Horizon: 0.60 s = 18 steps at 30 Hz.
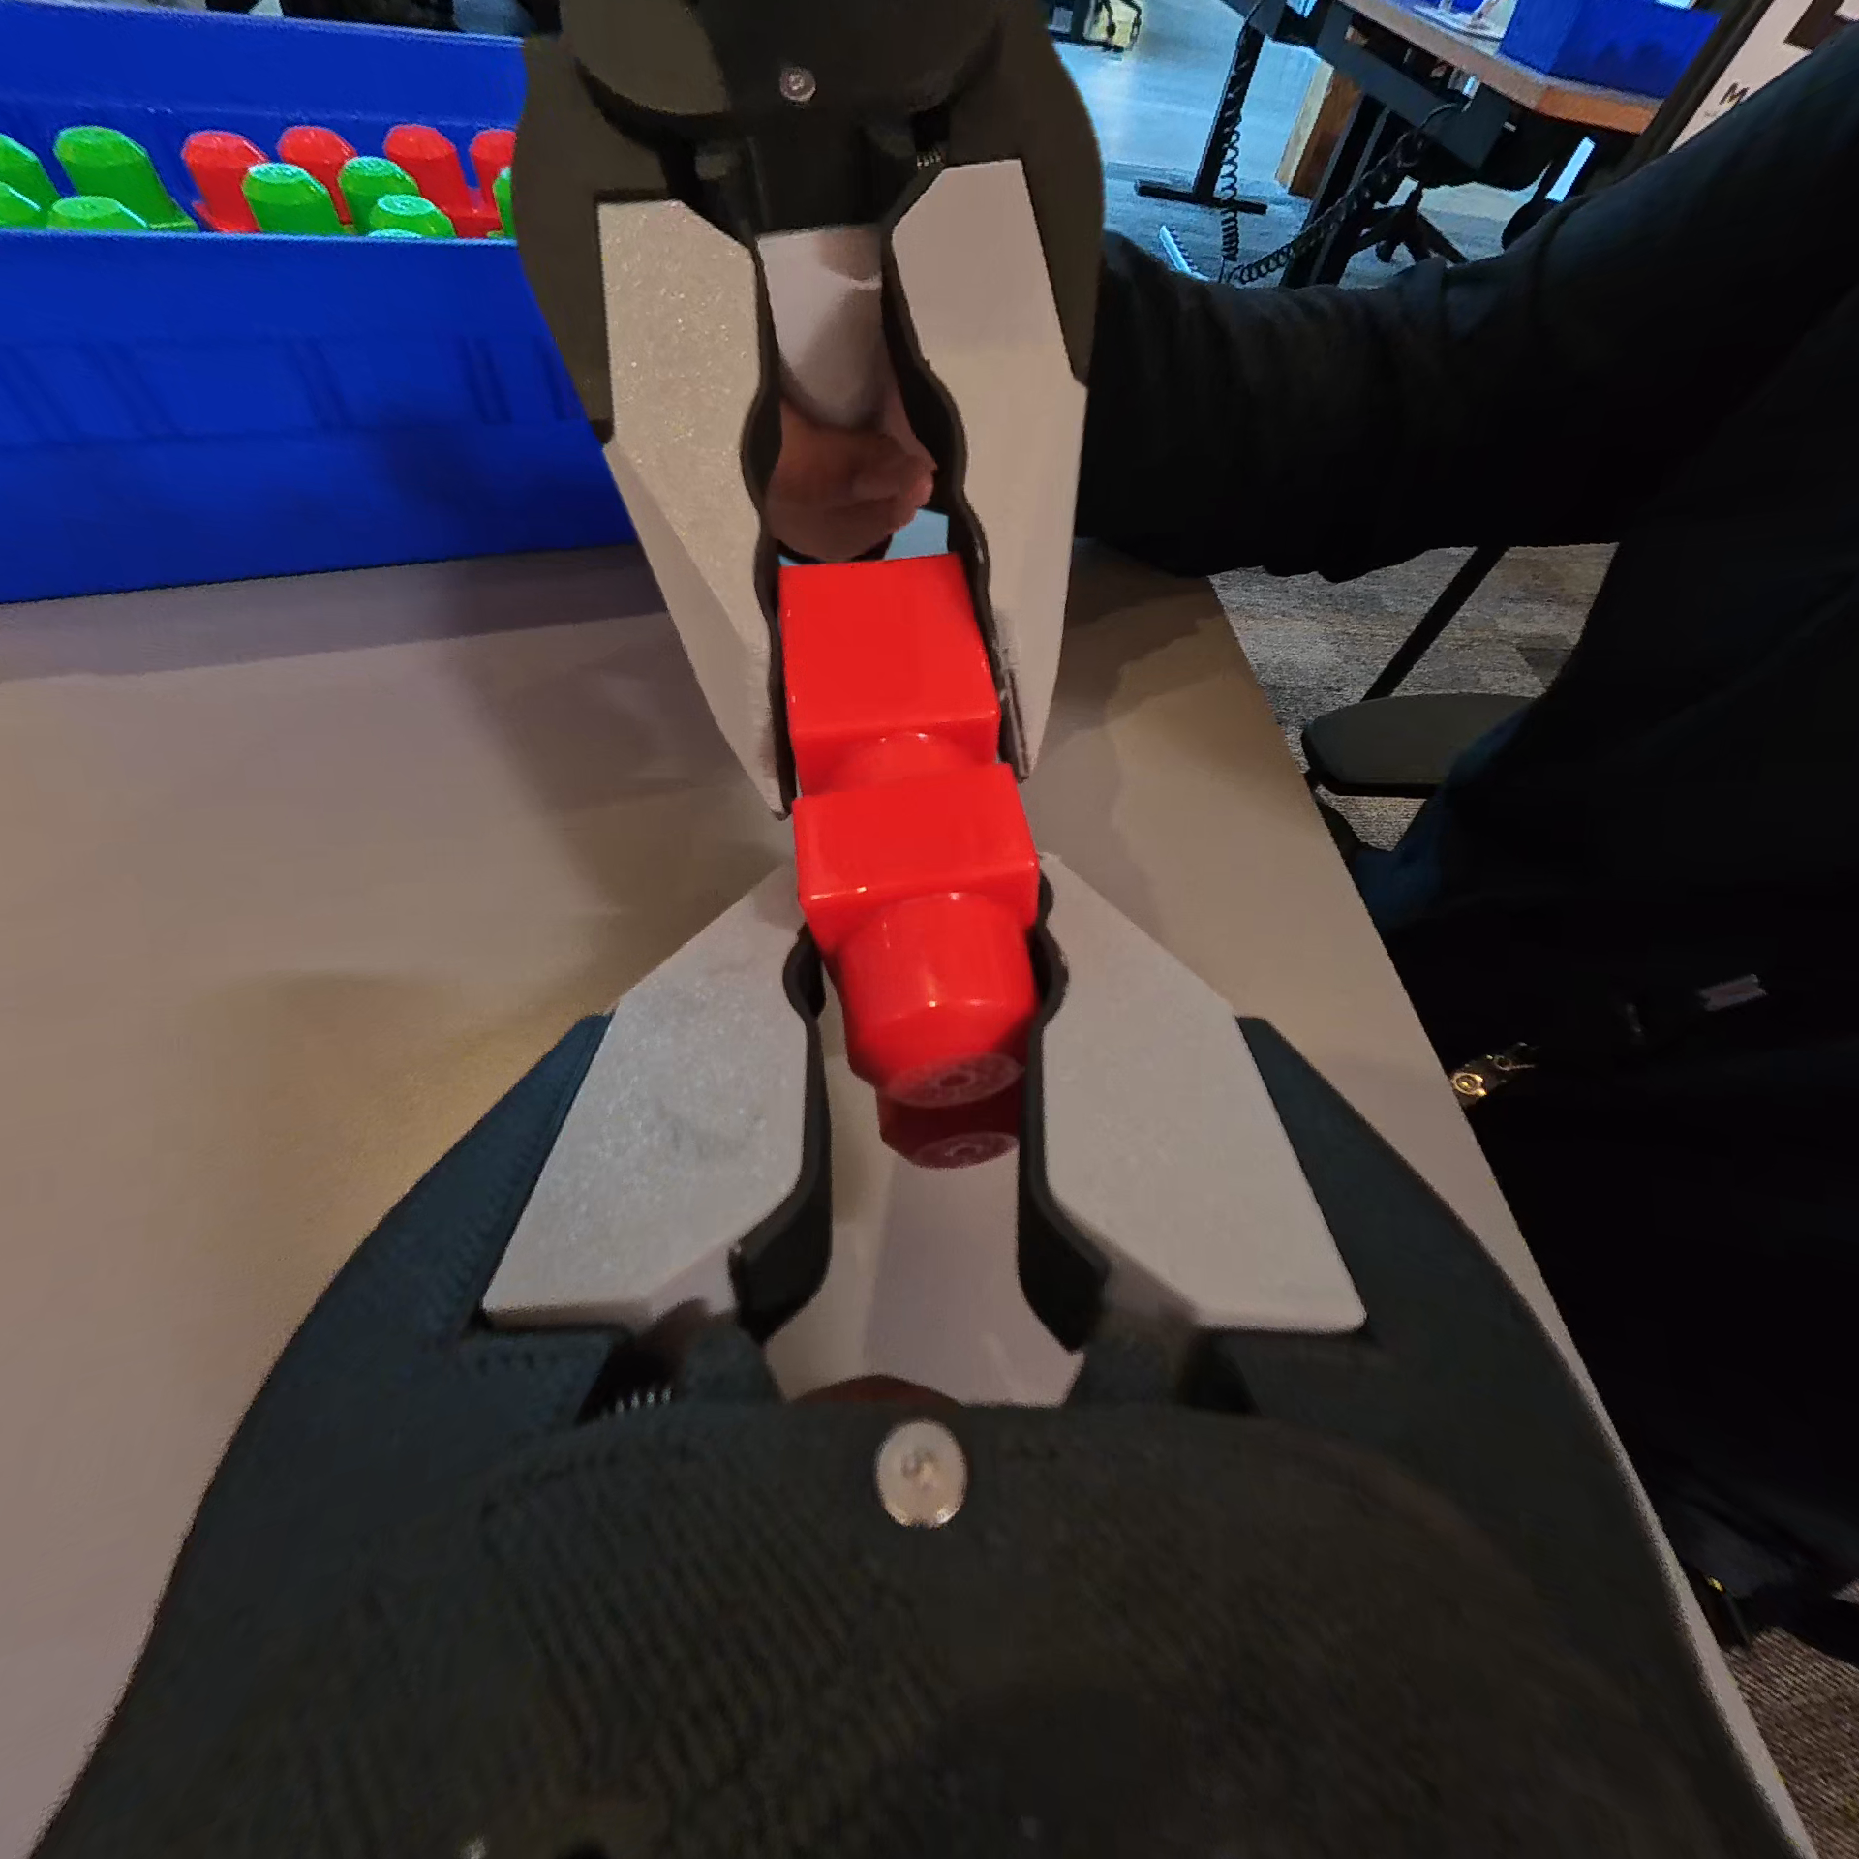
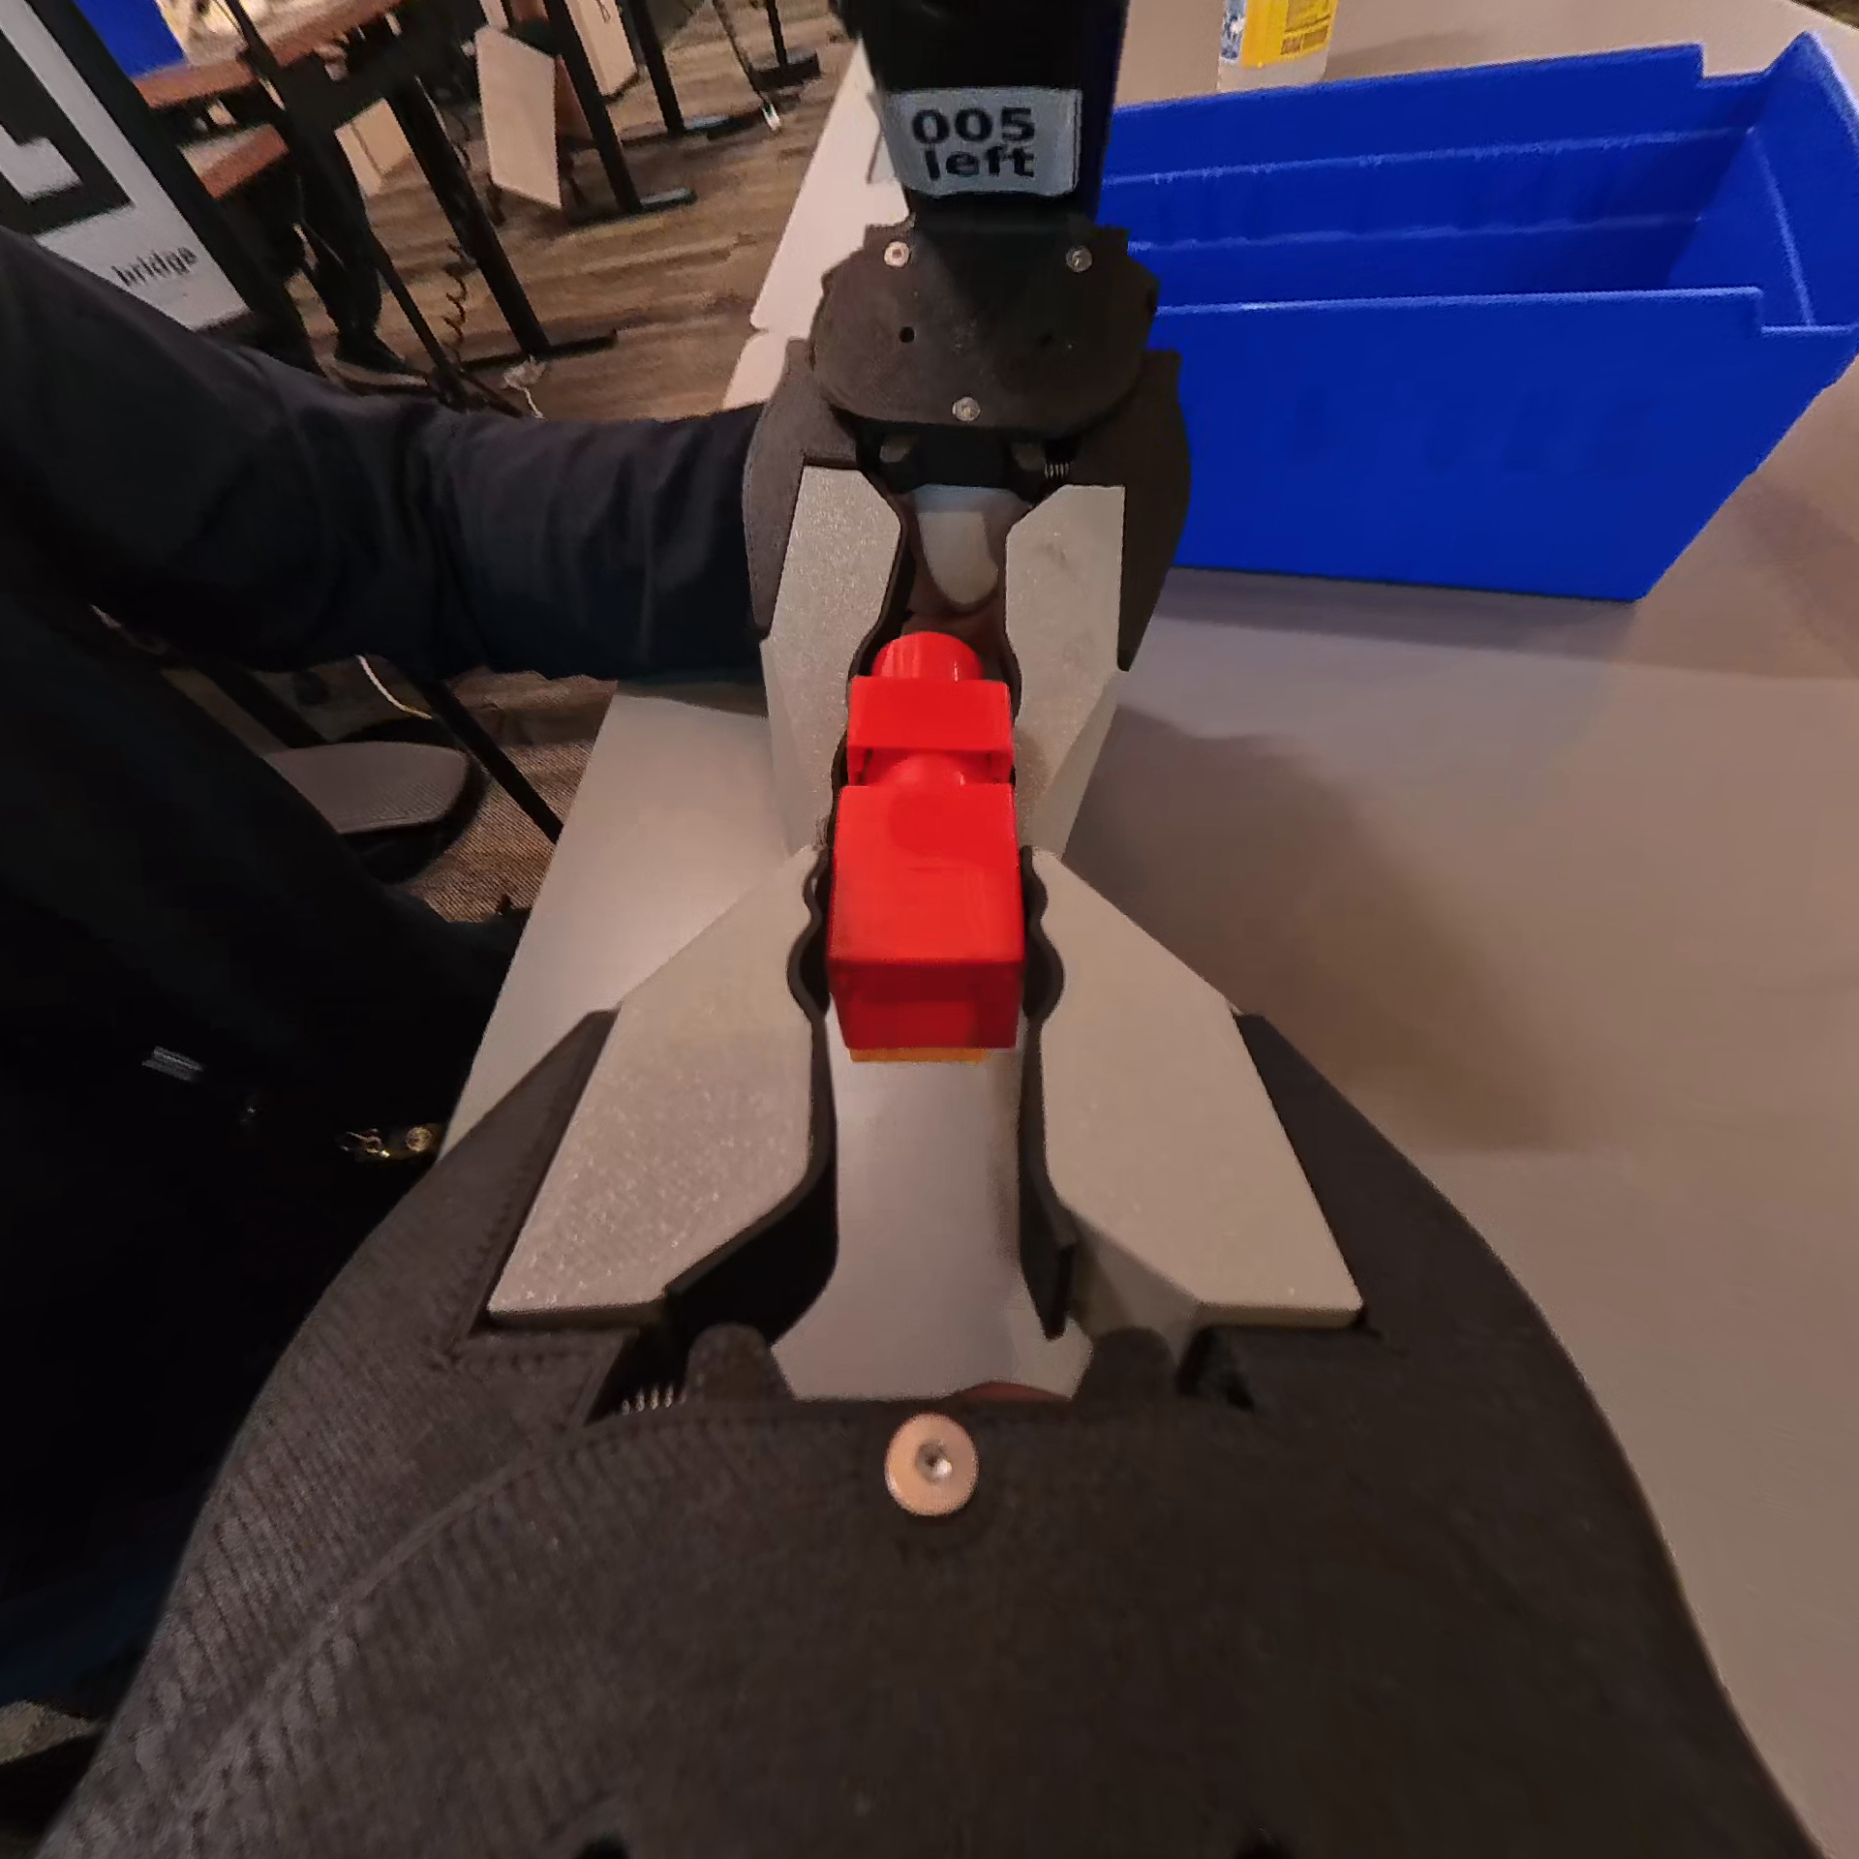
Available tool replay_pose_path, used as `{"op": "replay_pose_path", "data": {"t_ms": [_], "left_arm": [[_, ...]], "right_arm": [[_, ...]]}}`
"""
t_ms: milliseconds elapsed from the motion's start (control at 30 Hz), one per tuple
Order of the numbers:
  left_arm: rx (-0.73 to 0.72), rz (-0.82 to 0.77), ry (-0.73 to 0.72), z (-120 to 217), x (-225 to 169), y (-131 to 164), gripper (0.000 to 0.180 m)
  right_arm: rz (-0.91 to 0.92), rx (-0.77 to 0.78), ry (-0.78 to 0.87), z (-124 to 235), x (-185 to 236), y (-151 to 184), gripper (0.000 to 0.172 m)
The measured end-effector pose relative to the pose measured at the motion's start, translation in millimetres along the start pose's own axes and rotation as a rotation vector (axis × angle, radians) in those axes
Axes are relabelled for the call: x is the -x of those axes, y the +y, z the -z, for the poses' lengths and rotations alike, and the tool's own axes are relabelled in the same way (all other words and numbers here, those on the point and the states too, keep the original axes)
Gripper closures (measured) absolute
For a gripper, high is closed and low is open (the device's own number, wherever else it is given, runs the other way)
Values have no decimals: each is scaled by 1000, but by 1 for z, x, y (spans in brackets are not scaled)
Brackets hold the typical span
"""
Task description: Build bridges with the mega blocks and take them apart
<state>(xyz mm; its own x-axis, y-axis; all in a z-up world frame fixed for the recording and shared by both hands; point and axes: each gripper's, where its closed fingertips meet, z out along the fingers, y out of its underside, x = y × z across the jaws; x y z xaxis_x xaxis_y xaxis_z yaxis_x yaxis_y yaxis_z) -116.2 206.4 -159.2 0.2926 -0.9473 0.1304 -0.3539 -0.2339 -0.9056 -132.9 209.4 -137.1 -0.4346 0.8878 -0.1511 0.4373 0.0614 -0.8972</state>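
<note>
My left gripper [image 1: 920, 885] is shut on a red block [image 1: 915, 865] whose stud points back at the camera. My right gripper [image 1: 900, 785] comes in from the far side, shut on a second red block [image 1: 885, 644]. The two blocks stand end to end above the table [image 1: 302, 905], and the second block's stud [image 1: 895, 754] shows in the narrow gap between them. In the right wrist view my right gripper [image 2: 923, 865] grips its red block [image 2: 925, 925]. The left gripper [image 2: 920, 795] opposite it holds the other red block [image 2: 931, 719].
A blue bin [image 1: 251, 402] at the back left holds several green and red blocks [image 1: 302, 191]. In the right wrist view a blue bin [image 2: 1459, 402] stands at the back right. A person's dark sleeve [image 1: 1408, 402] lies along the table's right edge. My two grippers' fingertips are within a few centimetres of each other.
</note>
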Motion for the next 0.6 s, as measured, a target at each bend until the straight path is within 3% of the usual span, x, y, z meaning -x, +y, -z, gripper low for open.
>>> {"op": "replay_pose_path", "data": {"t_ms": [267, 600], "left_arm": [[19, -8, 5, -2, 0, 5, 145], [19, -19, -13, -1, 2, 4, 145]], "right_arm": [[38, 94, 52, 2, -4, 14, 138], [14, 73, 49, 2, -5, 13, 139]]}}
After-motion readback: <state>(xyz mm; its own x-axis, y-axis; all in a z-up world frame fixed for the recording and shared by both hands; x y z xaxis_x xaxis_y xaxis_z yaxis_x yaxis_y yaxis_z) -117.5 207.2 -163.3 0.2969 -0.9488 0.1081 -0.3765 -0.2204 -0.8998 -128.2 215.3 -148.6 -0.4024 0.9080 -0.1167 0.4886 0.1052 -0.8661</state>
